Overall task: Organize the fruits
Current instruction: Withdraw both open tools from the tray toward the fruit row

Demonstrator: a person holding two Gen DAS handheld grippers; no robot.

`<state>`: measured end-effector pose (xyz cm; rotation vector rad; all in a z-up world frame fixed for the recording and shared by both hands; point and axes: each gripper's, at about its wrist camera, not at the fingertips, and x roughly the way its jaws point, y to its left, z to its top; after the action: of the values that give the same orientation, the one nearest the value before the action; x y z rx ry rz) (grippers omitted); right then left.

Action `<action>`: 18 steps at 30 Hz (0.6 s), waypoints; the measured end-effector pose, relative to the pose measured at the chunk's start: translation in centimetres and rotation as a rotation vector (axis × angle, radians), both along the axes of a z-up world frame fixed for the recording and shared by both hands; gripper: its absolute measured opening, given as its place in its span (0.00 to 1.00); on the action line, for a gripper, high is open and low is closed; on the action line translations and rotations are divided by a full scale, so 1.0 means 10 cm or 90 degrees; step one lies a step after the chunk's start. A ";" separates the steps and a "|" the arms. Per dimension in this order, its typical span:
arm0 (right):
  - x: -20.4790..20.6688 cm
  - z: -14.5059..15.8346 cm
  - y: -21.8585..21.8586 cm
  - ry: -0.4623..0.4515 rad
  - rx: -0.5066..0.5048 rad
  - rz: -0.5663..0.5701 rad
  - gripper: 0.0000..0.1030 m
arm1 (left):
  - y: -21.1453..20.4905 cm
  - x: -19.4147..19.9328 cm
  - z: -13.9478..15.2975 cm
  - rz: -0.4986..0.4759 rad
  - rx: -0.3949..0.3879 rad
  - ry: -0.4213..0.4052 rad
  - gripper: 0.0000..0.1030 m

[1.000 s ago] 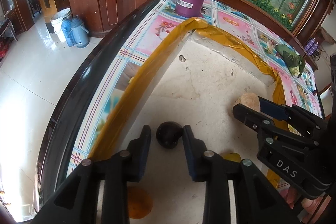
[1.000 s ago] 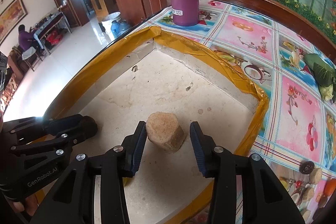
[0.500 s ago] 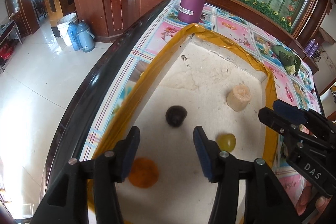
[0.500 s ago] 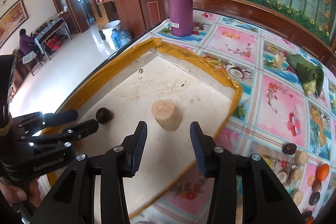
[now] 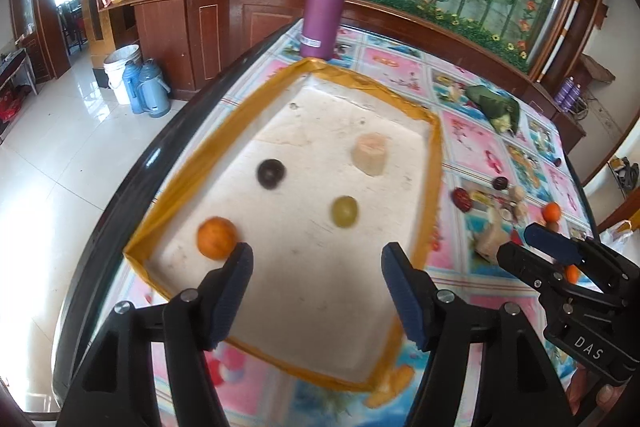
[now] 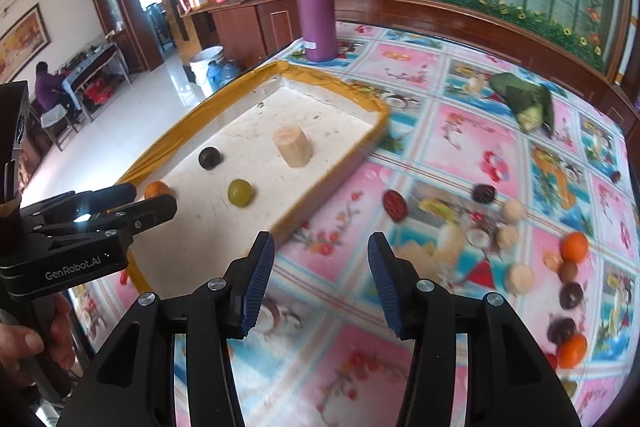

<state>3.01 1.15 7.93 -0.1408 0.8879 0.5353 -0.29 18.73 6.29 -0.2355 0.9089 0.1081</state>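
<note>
- Now both of my grippers hung above the worktop (image 6: 460, 131), and nothing sat between either pair of jaws.
- My left gripper (image 5: 316, 291) had its jaws spread wide, having just been opening; through them I saw only the bare pale floor of the tray (image 5: 434, 163).
- My right gripper (image 6: 320, 283) also had its jaws apart, freshly opened a little further, over the flowered pink cloth just beside the tray's near corner.
- Four fruits lay in the yellow-rimmed tray, all apart from one another: a dark plum (image 5: 271, 173), a tan cylinder-shaped piece (image 5: 370, 153), a green grape (image 5: 344, 211) and an orange (image 5: 216, 237) near the left rim.
- The orange sat just ahead of my left gripper's left fingertip, and I could not tell whether they touched.
- More fruit lay loose on the cloth to the right of the tray: a red date (image 6: 395, 205), a small orange (image 6: 574, 247), and several pale and dark round pieces, too blurred to name.
- A purple flask (image 6: 314, 1) stood upright beyond the tray's far corner.
</note>
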 end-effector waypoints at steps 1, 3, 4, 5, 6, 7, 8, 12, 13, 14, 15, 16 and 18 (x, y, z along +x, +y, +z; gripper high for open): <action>-0.04 0.01 -0.08 -0.002 -0.001 -0.009 0.50 | -0.06 -0.02 0.01 -0.004 -0.001 -0.002 0.70; -0.13 0.04 -0.25 -0.007 0.001 -0.027 0.54 | -0.17 -0.04 0.03 -0.010 0.003 -0.007 0.73; -0.17 0.05 -0.35 -0.011 0.002 -0.038 0.56 | -0.23 -0.06 0.04 -0.012 0.005 -0.008 0.74; -0.21 0.06 -0.42 -0.015 0.001 -0.046 0.56 | -0.29 -0.07 0.05 -0.016 0.005 -0.009 0.74; -0.25 0.07 -0.52 -0.019 -0.002 -0.057 0.56 | -0.35 -0.06 0.05 -0.022 0.003 -0.008 0.74; -0.30 0.07 -0.62 -0.021 -0.004 -0.067 0.56 | -0.42 -0.06 0.05 -0.028 0.004 -0.006 0.74; -0.34 0.08 -0.71 -0.023 -0.006 -0.075 0.56 | -0.49 -0.07 0.05 -0.033 0.005 -0.005 0.75; -0.47 0.09 -1.04 -0.033 -0.017 -0.110 0.56 | -0.80 -0.08 0.03 -0.058 0.014 -0.001 0.79; -0.50 0.09 -1.13 -0.036 -0.017 -0.119 0.56 | -0.88 -0.09 0.02 -0.066 0.015 0.000 0.80; -0.54 0.10 -1.23 -0.039 -0.015 -0.129 0.56 | -0.96 -0.09 0.01 -0.072 0.017 0.002 0.80; -0.57 0.11 -1.31 -0.041 -0.015 -0.137 0.56 | -1.04 -0.09 0.01 -0.078 0.017 0.004 0.80; -0.60 0.12 -1.38 -0.045 -0.015 -0.146 0.56 | -1.11 -0.10 0.00 -0.084 0.017 0.005 0.80; -0.64 0.14 -1.54 -0.053 -0.016 -0.162 0.56 | -1.25 -0.09 -0.01 -0.095 0.020 0.009 0.81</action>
<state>-3.42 -14.21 9.36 -0.0707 0.8176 0.2790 -1.15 6.23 6.17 -0.1367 0.9350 -0.0145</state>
